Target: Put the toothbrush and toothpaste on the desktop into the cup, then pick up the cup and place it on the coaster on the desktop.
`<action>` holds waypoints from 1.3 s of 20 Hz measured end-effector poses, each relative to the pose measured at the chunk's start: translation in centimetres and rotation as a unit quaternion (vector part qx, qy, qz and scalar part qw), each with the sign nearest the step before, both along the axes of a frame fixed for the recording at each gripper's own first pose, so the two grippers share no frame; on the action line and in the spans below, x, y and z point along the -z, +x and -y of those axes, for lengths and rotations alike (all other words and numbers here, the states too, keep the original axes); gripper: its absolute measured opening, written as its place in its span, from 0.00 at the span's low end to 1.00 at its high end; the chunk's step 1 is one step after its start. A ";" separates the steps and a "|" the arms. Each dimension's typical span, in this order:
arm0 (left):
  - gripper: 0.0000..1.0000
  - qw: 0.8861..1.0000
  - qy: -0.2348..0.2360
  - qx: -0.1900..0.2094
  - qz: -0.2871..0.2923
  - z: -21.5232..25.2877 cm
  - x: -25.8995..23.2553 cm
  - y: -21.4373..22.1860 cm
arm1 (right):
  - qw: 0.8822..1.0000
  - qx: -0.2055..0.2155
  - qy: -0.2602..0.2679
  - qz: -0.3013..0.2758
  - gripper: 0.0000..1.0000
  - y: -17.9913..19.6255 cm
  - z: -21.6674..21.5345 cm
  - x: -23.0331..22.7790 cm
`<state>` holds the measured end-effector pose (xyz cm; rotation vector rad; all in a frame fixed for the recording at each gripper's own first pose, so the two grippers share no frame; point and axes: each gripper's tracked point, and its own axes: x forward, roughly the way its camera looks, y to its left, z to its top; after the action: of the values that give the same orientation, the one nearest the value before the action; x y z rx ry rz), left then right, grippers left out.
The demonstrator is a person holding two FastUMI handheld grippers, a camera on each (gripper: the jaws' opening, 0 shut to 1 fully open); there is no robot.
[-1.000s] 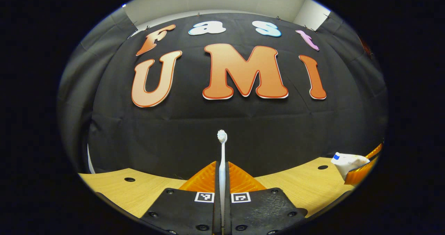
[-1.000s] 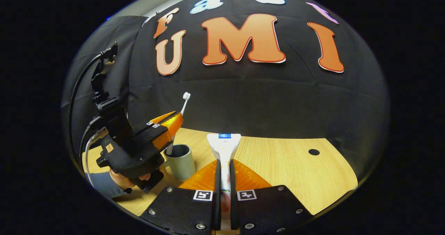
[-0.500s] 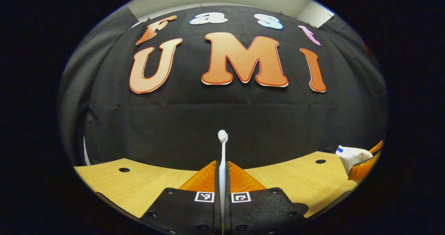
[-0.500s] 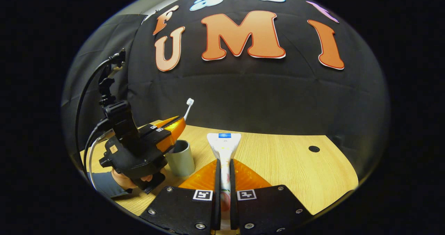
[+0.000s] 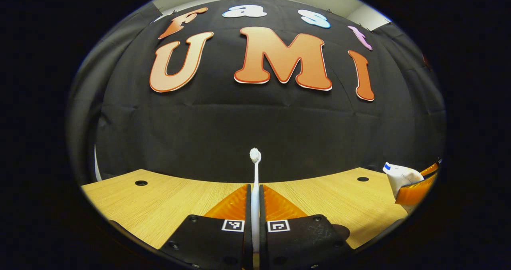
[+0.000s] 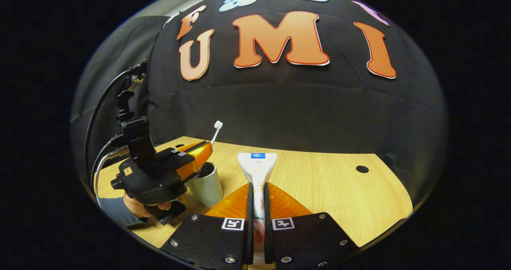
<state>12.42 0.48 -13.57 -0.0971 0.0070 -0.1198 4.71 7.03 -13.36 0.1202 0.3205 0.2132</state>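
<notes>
My left gripper [image 5: 255, 190] is shut on the white toothbrush [image 5: 255, 170], whose bristle head sticks up past the fingertips. In the right gripper view that left gripper [image 6: 205, 149] hangs just over the mouth of the grey-green cup [image 6: 206, 187], the toothbrush [image 6: 216, 129] slanting up from it; the brush's lower end is hidden. My right gripper [image 6: 256, 188] is shut on the white toothpaste tube [image 6: 257, 165], flat crimped end forward, to the right of the cup. The toothpaste [image 5: 399, 176] and the right gripper [image 5: 417, 184] show at the right edge of the left gripper view.
The wooden desktop [image 6: 327, 190] stretches right of the cup, with a round cable hole [image 6: 362, 169] far right. A hand and sleeve [image 6: 131, 210] hold the left gripper, a black cable [image 6: 96, 118] looping above it. More desktop holes [image 5: 141, 183] lie near the wall.
The left gripper has lowered and tipped flatter over the cup, carrying the toothbrush down with it. The right gripper has stayed almost still with the toothpaste.
</notes>
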 end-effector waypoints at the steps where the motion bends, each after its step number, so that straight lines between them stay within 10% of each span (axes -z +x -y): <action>1: 0.06 1.000 -0.003 0.003 -0.002 0.1 0.1 -0.2 | 1.000 0.000 0.000 0.000 0.11 -0.1 0.0 0.0; 9: 0.12 0.999 0.000 0.026 -0.037 0.5 0.8 -1.7 | 1.000 -0.002 0.005 0.003 0.11 -0.4 -0.5 -0.4; 11: 0.22 0.998 0.013 0.036 -0.058 0.9 1.3 -2.3 | 1.000 0.000 0.009 0.003 0.11 -0.4 -0.4 -0.6; 14: 0.65 0.996 0.021 0.046 -0.071 0.3 1.0 -3.5 | 1.000 -0.001 0.013 0.012 0.11 -0.4 -0.5 -1.1; 18: 0.87 0.997 0.034 0.025 -0.069 -1.4 -0.6 -5.1 | 0.999 -0.009 0.036 0.027 0.11 0.2 -1.0 -2.3; 26: 0.96 0.997 0.025 -0.002 -0.077 -4.3 -2.8 -9.4 | 0.994 -0.038 0.087 0.061 0.11 1.8 -3.0 -5.4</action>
<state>3.01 4.76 -10.76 -0.0567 0.1630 -0.1082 6.52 10.07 -7.97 0.2674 0.1853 0.3222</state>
